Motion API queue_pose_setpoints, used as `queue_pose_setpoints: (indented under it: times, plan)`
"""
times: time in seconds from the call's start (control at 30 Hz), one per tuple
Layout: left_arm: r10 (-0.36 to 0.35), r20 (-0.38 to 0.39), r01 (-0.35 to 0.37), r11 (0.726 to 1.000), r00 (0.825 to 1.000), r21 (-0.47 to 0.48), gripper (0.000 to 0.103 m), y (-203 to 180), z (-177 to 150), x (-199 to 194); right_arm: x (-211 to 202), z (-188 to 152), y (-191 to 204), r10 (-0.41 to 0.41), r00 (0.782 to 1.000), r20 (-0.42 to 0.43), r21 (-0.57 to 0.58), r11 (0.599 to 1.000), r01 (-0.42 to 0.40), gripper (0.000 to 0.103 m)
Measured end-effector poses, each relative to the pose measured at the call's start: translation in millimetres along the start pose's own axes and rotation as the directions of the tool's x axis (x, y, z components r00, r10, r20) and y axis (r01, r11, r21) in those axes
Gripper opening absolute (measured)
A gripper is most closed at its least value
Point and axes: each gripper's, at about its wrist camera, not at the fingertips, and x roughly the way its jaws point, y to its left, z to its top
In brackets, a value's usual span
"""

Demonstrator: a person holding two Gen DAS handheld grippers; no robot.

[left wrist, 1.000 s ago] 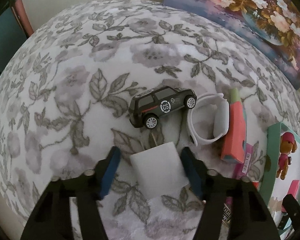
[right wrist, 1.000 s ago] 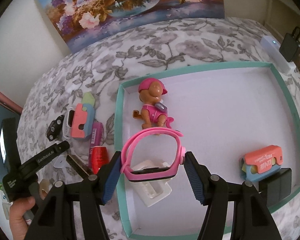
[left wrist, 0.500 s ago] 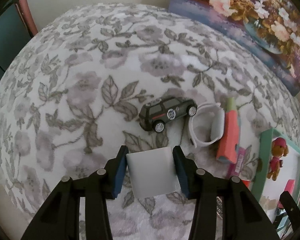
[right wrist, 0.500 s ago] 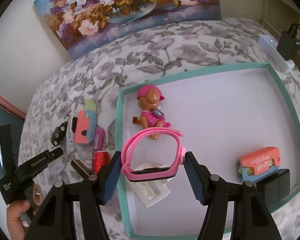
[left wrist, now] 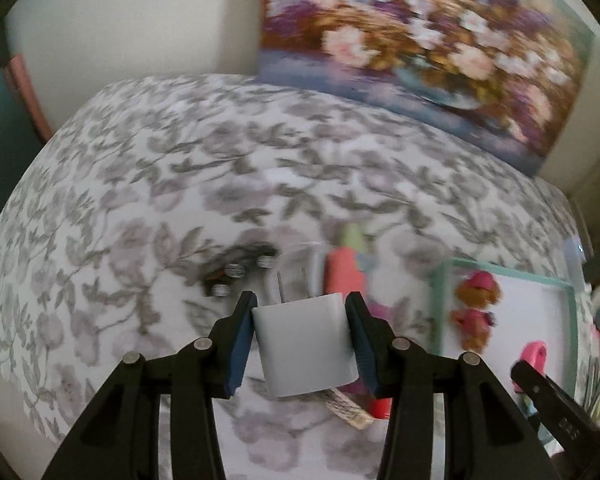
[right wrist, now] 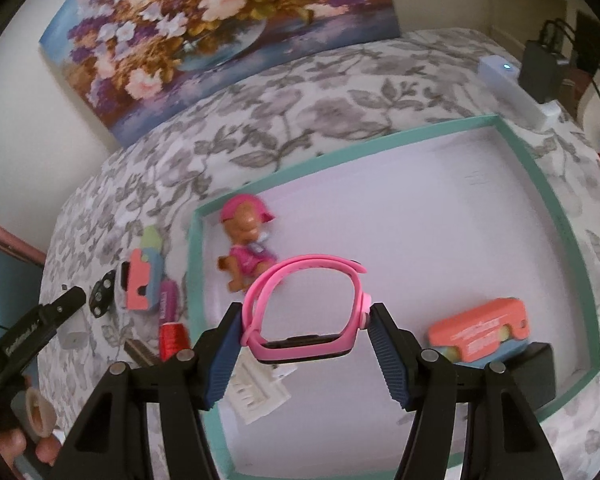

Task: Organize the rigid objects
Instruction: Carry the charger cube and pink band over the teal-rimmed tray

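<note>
Bed with flowered cover, daylight room

A flower painting (right wrist: 220,36) leans on the cream wall (left wrist: 140,12) at 12 o'clock, behind the grey-leaf bedspread (left wrist: 180,168).

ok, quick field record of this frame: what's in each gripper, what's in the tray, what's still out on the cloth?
left gripper: shut on white charger, prongs pointing away
right gripper: shut on pink watch, above the tray
tray: doll, orange case, white block, black box
cloth: toy car, red spool
</note>
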Motion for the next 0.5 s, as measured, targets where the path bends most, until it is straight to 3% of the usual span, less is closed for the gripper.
queue_pose_setpoints:
  times: [0.13,0.5]
  plan:
    - [-0.076,-0.030,0.078,0.994,0.997,0.075,0.047,-37.0,-10.7,-0.2,-2.2,4.0,-18.2,-0.008,1.000,0.010,0.046,0.999,0.008,0.065]
    - [-0.127,-0.060,0.138,0.960,0.990,0.243,0.047,-113.5,-36.7,-1.0,-10.9,13.4,-70.0,-0.079,0.996,0.043,0.146,0.987,0.072,0.065]
